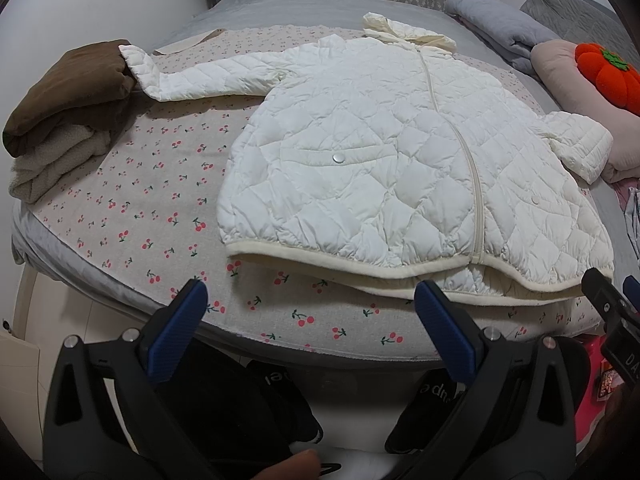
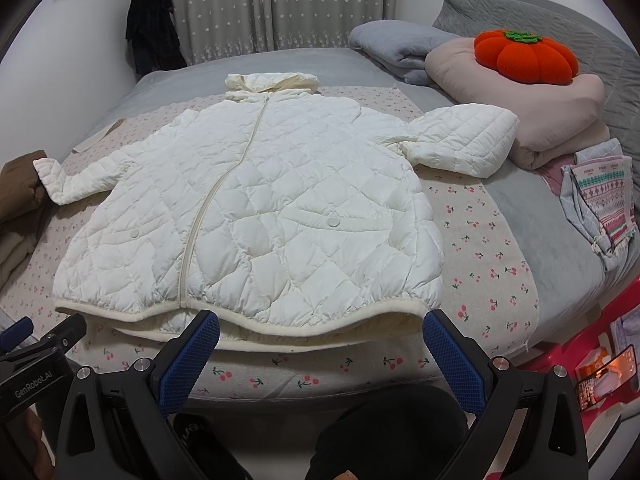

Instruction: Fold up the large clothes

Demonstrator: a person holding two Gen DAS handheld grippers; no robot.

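From the left wrist camera, the left tongs [image 1: 310, 304] stood wide open and held nothing, poised at the near edge of the bed [image 1: 120, 216]. The white jacket [image 1: 384, 168] lay front up and zipped on the cherry-print sheet, hem toward the camera. Its left cuff touched a folded brown blanket [image 1: 64, 108], and the hood was bunched at the far end, its shape hard to read. The right tongs [image 1: 612, 292] were cut off at the frame's edge. Dark slippers below the bed were half hidden by the tongs.

From the right wrist camera, the right tongs [image 2: 320, 332] were likewise spread wide and empty, just short of the jacket's hem. The jacket's far sleeve rested against a pink pillow [image 2: 560, 120] bearing an orange pumpkin cushion [image 2: 524, 56]. The red bin [image 2: 592, 364] at the right was cropped, its contents unclear.
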